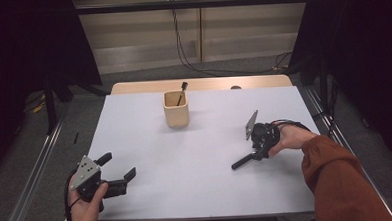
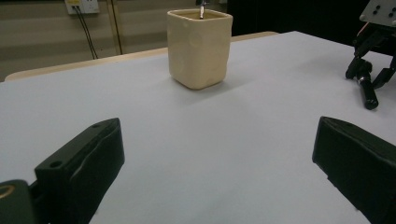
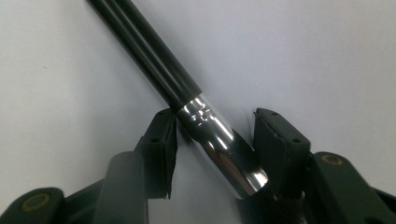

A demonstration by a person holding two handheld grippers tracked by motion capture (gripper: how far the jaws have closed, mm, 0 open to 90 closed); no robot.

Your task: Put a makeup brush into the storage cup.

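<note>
A black-handled brush [image 1: 241, 162] with a shiny silver ferrule [image 3: 215, 135] lies flat on the white table [image 1: 202, 190] at the right. My right gripper [image 1: 256, 153] points down over it, one jaw on each side of the ferrule. A thin strip of table shows between the ferrule and one pad, so the jaws are open around it. My left gripper [image 1: 119, 165] rests near the front left corner, wide open with nothing between its fingers [image 2: 84, 158]. A cream cup [image 1: 176, 114] stands upright at the back centre with another dark brush [image 1: 182, 91] leaning in it.
The left gripper view looks across bare table at the cup [image 2: 200, 51] and at the right gripper [image 2: 373, 51] with the brush handle [image 2: 369, 93] far right. A wooden strip [image 1: 203, 84] runs behind the white top. Cables hang on the back wall.
</note>
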